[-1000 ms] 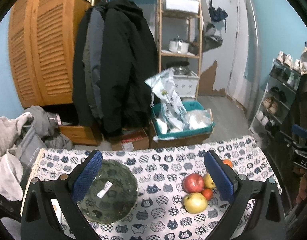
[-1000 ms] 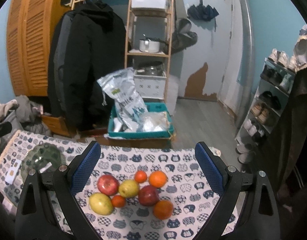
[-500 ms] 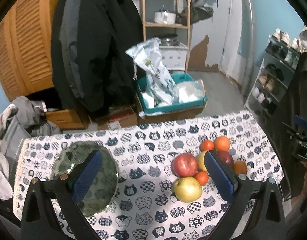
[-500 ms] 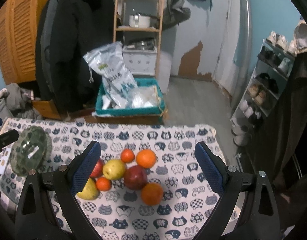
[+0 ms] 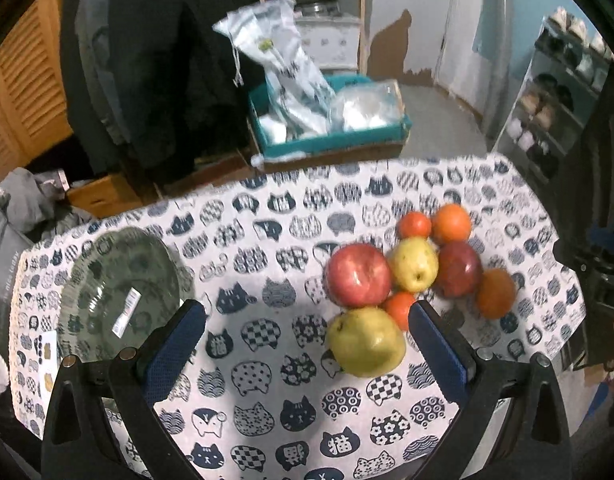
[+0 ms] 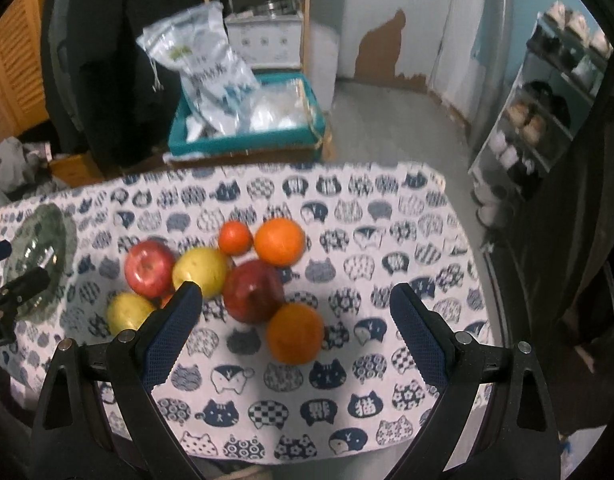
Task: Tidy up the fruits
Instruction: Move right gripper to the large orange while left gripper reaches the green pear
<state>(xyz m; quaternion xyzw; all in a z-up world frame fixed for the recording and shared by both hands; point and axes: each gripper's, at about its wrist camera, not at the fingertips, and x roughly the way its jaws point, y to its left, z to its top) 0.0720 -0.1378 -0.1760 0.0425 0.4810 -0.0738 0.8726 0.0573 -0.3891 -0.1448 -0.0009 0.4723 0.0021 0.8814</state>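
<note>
Left wrist view: fruit cluster (image 5: 411,276) lay on the cat-print tablecloth (image 5: 267,380), right of the glass plate (image 5: 119,292).

Cluster held two red apples, two yellow-green fruits, three oranges and two smaller orange-red ones, all touching or nearly so. Nearest yellow-green fruit (image 5: 365,342) was largest in frame, skin speckled; red apple (image 5: 359,276) sat just behind it, stem dimple up. One small orange fruit (image 5: 399,308) was half hidden between them and the left gripper's finger. In the right wrist view the same small fruit was almost wholly behind a finger pad (image 6: 171,332). Edges were blurred. The group ran longest across the table, left to right. Left gripper (image 5: 307,344) and right gripper (image 6: 293,328) both hung above the cloth, jaws spread wide, holding nothing.
</note>
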